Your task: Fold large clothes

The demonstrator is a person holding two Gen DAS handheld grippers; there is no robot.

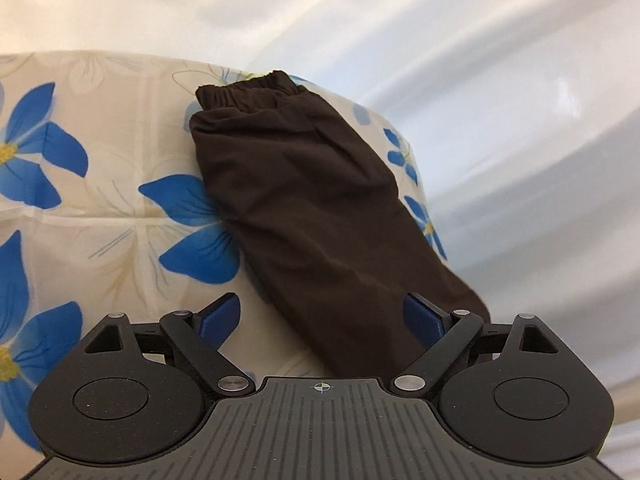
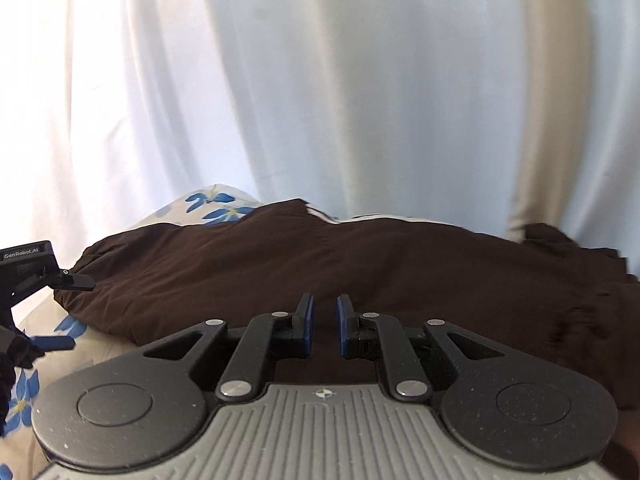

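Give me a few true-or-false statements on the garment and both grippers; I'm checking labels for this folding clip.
1. The brown garment lies on a blue-flowered cloth. True.
2. The left gripper is clamped shut on the fabric. False: its fingers stand wide apart, gripping nothing.
3. The garment's elastic waistband is at the end far from the left gripper. True.
4. The right gripper holds a lifted corner of the garment. False: a narrow gap shows between its pads and nothing sits in it.
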